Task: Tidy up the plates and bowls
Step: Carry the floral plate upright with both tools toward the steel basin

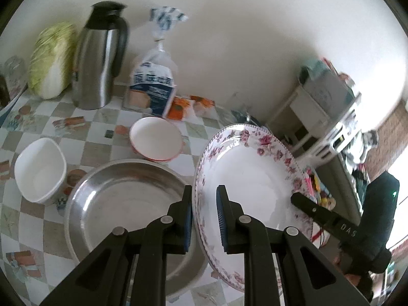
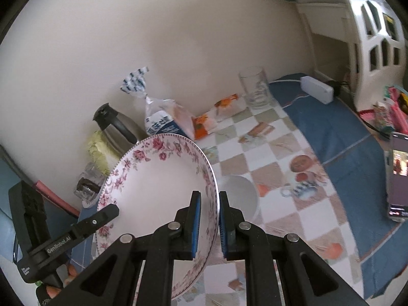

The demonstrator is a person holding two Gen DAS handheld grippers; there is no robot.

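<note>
The floral plate (image 1: 244,178) was held tilted above the checkered tabletop (image 1: 97,125), just beside the steel basin (image 1: 122,199). Its rim was pinched on one side by the left claw (image 1: 204,219) and on the opposite side by the right claw (image 2: 208,221), both narrowed onto the edge. For a clean carry, both grips would best be kept level and moved together, so that the plate is not twisted. The basin, the white tub (image 1: 38,170) and the red-rimmed bowl (image 1: 155,137) beyond the basin were shown only in the left view; a drinking glass (image 2: 255,89) and a phone (image 2: 397,176) were shown only in the right.
</note>
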